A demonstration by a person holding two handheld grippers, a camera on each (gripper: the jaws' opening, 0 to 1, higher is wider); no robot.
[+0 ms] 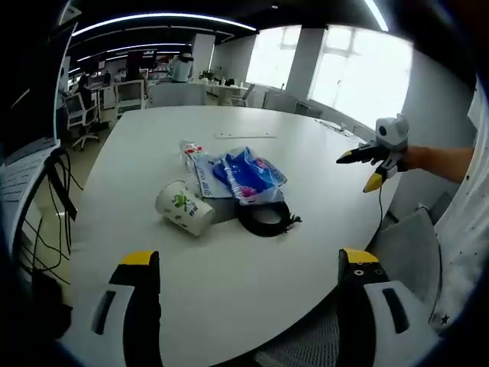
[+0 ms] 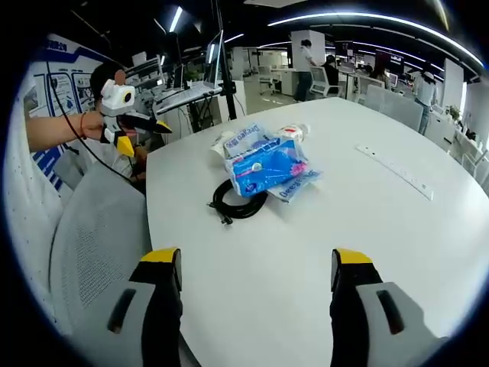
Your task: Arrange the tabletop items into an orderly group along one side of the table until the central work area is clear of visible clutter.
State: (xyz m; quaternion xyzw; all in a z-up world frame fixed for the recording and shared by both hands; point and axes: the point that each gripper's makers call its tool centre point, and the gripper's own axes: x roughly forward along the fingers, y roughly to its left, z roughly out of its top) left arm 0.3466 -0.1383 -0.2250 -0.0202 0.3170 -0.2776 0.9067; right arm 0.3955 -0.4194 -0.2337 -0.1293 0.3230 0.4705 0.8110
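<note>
Left gripper view showed a paper cup (image 1: 185, 206) tipped on its side on the white table (image 1: 252, 290), mouth hidden, touching blue packets (image 1: 243, 176) beside a coiled black cable (image 1: 266, 218). Both the left gripper (image 1: 248, 267) and the right gripper (image 2: 256, 264) were spread open, holding nothing.

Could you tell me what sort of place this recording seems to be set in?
Most likely an open-plan office: a large white meeting table stands in front, rows of desks with office chairs fill the background, and long strip lights run across the dark ceiling.
</note>
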